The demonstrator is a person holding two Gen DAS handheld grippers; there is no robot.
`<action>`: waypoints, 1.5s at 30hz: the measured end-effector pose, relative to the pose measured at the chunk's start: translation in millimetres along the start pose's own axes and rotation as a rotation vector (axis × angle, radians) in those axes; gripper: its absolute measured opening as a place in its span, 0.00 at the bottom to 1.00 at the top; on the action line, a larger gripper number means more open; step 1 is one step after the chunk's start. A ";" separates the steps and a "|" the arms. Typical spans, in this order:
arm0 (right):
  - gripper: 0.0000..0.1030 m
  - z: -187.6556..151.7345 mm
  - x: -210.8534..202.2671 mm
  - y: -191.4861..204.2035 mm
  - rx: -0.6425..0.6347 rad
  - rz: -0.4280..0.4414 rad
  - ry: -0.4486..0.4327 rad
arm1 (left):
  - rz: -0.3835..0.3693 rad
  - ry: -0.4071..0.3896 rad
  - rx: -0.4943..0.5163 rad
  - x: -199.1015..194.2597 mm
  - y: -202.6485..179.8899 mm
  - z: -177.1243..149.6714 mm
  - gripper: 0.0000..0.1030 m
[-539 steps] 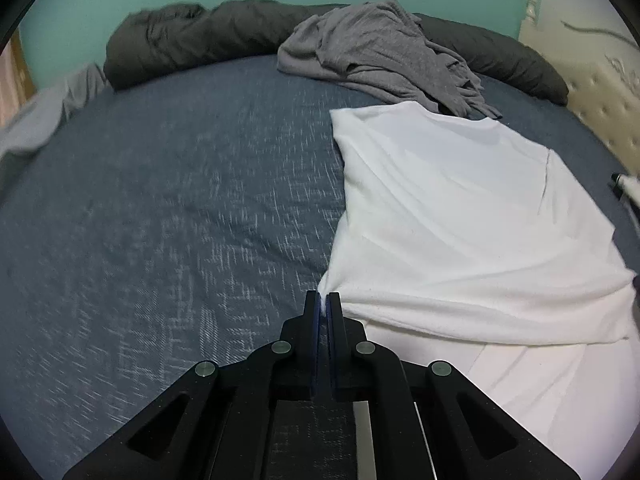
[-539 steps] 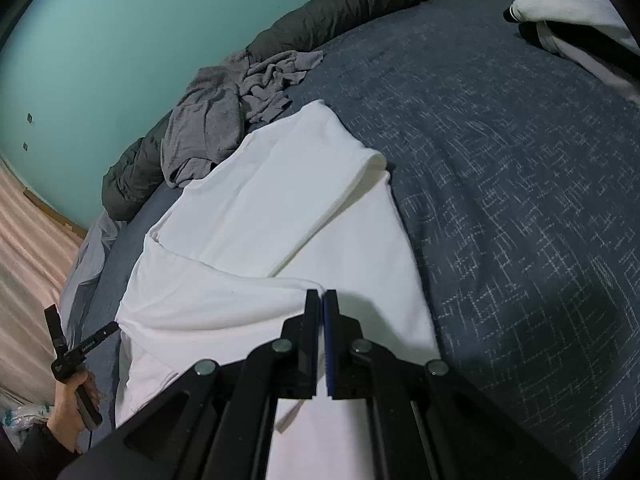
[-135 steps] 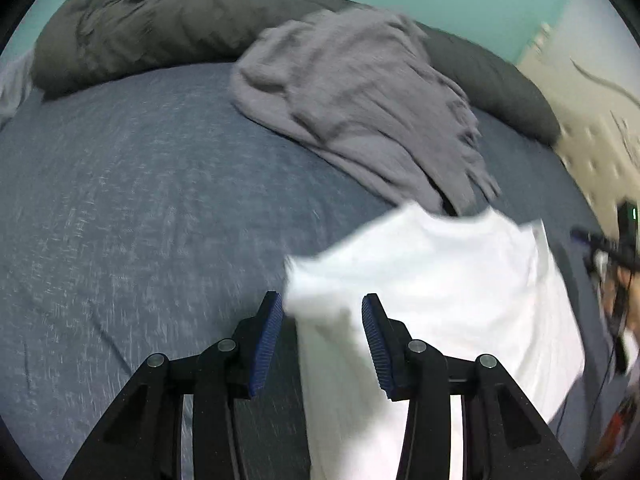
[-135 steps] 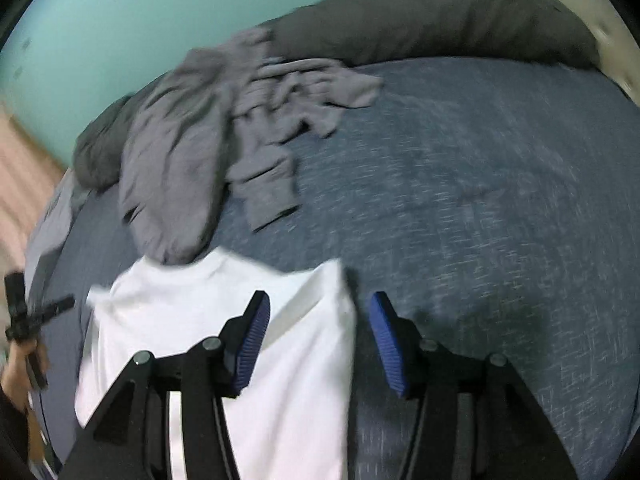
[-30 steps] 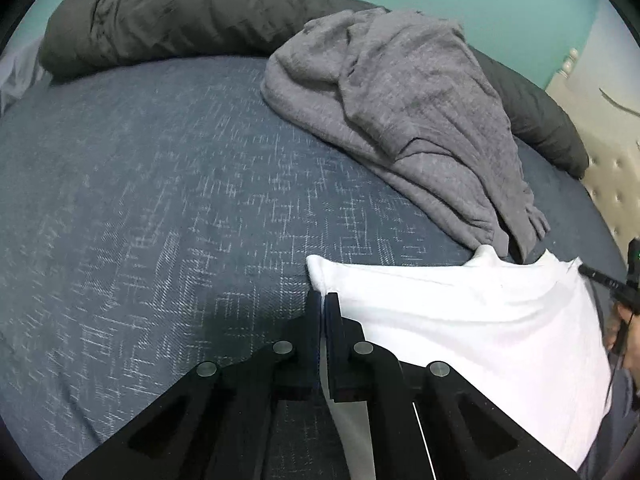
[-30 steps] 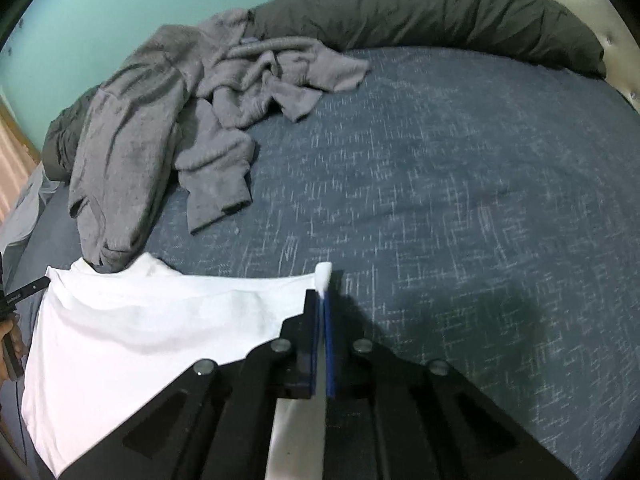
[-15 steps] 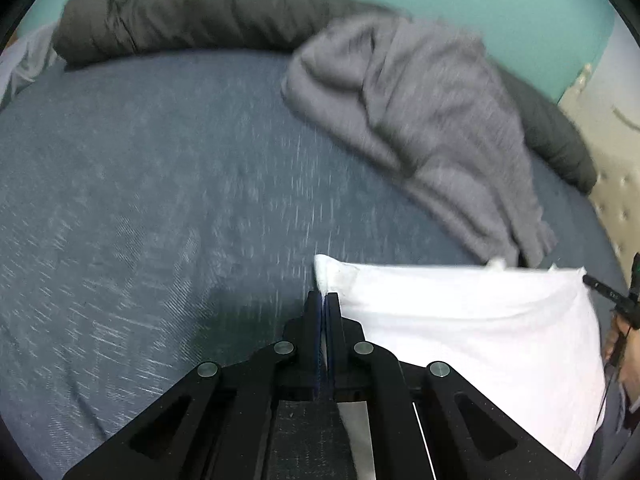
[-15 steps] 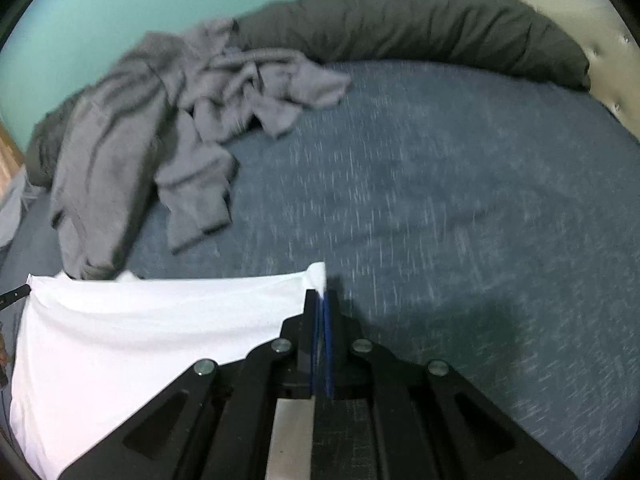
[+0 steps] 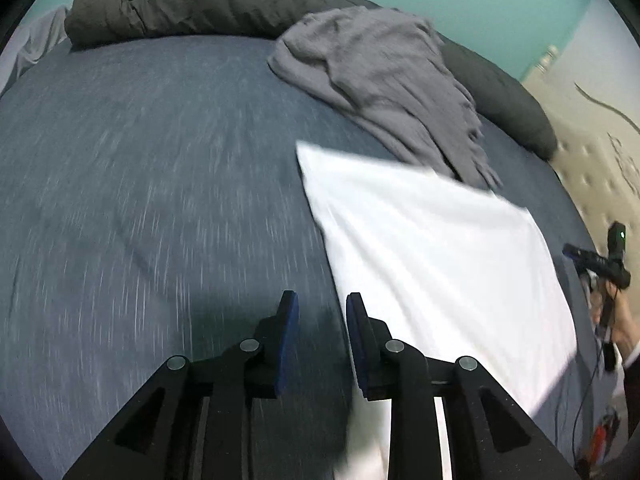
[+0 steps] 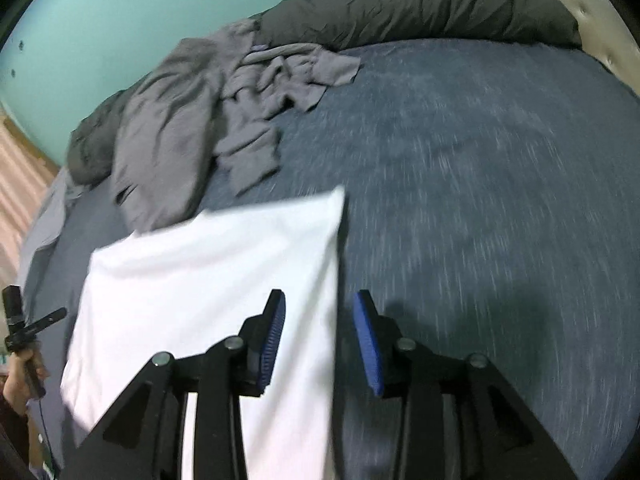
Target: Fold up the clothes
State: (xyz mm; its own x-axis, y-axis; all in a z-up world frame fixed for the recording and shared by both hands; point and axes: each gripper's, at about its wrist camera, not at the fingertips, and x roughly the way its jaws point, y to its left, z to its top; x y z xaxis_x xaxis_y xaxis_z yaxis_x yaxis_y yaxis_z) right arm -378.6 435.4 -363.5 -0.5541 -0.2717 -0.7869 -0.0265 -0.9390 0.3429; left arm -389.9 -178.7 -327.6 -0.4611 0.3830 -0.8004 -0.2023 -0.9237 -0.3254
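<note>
A folded white garment (image 9: 432, 248) lies flat on the dark blue bed (image 9: 140, 200), a neat rectangle. My left gripper (image 9: 318, 310) hangs open just off the garment's left edge, nothing between its blue pads. In the right wrist view the same white garment (image 10: 208, 280) spreads to the left, and my right gripper (image 10: 320, 308) stands open over its right edge, holding nothing. A crumpled grey garment (image 9: 384, 80) lies behind the white one, touching its far edge; it also shows in the right wrist view as the grey garment (image 10: 208, 120).
A dark grey duvet (image 9: 192, 0) is bunched along the far side of the bed, below a teal wall (image 10: 120, 12). A padded beige headboard (image 9: 600, 152) stands at the right. A hand with the other gripper (image 9: 608, 264) shows at the right edge.
Both grippers were shut on the white garment's far corners; now both are open and drawn back, and the garment lies released flat on the bed.
</note>
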 end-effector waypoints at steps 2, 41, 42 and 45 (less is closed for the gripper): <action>0.35 -22.0 -14.6 3.1 0.007 0.034 0.013 | -0.033 0.022 0.002 -15.2 -4.2 -27.3 0.27; 0.00 -164.1 -64.6 21.5 -0.125 -0.042 0.105 | -0.033 0.084 0.062 -39.3 -24.3 -131.7 0.02; 0.00 -163.2 -67.5 16.2 -0.113 -0.044 0.099 | -0.032 0.081 0.059 -40.5 -23.0 -132.1 0.02; 0.00 -160.4 -74.2 1.4 -0.077 -0.049 0.084 | -0.029 0.075 0.051 -44.3 -19.2 -133.2 0.02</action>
State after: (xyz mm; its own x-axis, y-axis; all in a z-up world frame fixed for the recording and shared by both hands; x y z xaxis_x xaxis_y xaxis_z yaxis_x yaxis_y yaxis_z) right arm -204.1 420.4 -387.0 -0.4818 -0.2389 -0.8431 0.0145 -0.9641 0.2650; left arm -250.5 -179.4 -353.0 -0.3891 0.4061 -0.8268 -0.2596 -0.9095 -0.3246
